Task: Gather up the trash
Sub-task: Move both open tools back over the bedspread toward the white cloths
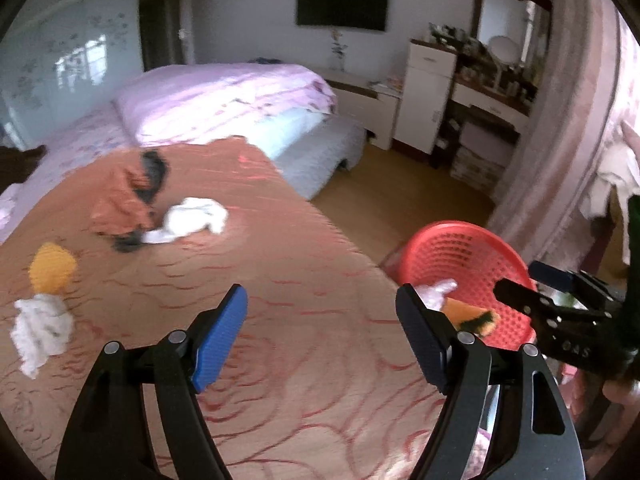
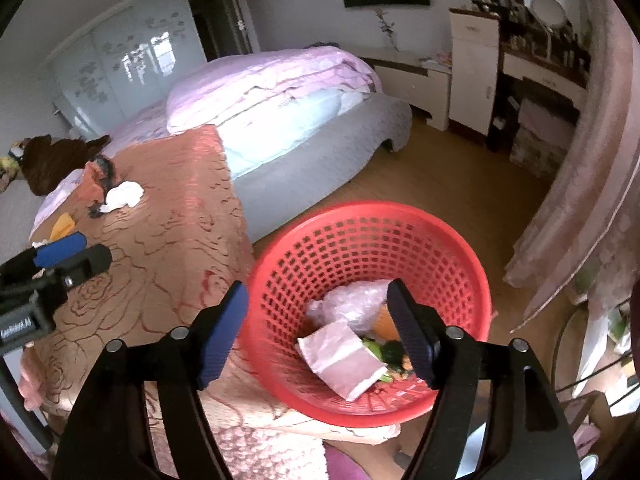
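Observation:
A red mesh basket [image 2: 320,248] stands off the right edge of the table, also in the left wrist view [image 1: 472,252]. It holds a pink-white packet [image 2: 340,356], a clear plastic bag [image 2: 352,300] and orange and green scraps. My right gripper [image 2: 320,320] is open and empty above the basket; it also shows in the left wrist view [image 1: 532,284]. My left gripper [image 1: 324,316] is open and empty over the orange tablecloth [image 1: 280,280]. On the cloth lie an orange wrapper [image 1: 116,204], a white tissue [image 1: 196,216], a yellow piece [image 1: 52,266] and a crumpled white tissue [image 1: 40,328].
A bed with pink bedding [image 1: 224,100] lies behind the table. A white cabinet [image 1: 424,96] and dressing table [image 1: 492,100] stand at the far right. A pink curtain [image 1: 568,128] hangs at right. Wooden floor [image 1: 400,200] lies between bed and basket.

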### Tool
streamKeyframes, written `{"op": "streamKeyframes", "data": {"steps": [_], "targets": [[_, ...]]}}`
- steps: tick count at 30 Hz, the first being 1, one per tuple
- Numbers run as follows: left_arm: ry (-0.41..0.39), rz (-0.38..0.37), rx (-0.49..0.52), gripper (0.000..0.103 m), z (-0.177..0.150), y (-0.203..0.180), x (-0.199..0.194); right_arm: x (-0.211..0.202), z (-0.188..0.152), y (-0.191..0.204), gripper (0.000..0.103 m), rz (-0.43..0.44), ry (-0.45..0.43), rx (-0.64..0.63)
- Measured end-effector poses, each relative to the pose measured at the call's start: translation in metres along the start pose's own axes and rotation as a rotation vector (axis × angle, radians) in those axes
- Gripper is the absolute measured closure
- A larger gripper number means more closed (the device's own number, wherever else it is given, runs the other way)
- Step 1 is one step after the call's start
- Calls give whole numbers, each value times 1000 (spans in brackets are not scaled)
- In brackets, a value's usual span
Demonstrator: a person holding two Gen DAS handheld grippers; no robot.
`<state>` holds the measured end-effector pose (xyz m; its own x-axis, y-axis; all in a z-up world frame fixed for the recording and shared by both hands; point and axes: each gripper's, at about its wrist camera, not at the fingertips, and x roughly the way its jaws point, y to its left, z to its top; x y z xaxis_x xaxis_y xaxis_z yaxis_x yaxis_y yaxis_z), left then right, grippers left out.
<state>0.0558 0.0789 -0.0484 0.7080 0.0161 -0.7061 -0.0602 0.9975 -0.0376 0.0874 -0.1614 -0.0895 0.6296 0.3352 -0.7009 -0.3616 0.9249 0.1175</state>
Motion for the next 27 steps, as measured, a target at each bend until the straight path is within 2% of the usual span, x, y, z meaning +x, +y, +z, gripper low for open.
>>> {"op": "streamKeyframes", "data": {"steps": [6, 11, 16, 20, 23, 27], "targets": [[-17, 72, -81, 27, -3, 34, -15, 4, -1, 39, 27, 38, -9, -77], [-16, 120, -158, 27, -10, 67, -24, 11, -4, 76, 26, 115, 9, -110], [-27, 212, -244, 27, -19, 111, -37, 14, -8, 109, 26, 175, 13, -156], [-42, 284, -315, 25, -25, 149, -48, 13, -13, 119, 26, 195, 12, -193], [-53, 297, -375, 25, -33, 181, -57, 16, -19, 122, 26, 194, 25, -205], [-49, 321, -405, 25, -44, 206, -61, 22, -26, 123, 26, 199, 49, -204]]}}
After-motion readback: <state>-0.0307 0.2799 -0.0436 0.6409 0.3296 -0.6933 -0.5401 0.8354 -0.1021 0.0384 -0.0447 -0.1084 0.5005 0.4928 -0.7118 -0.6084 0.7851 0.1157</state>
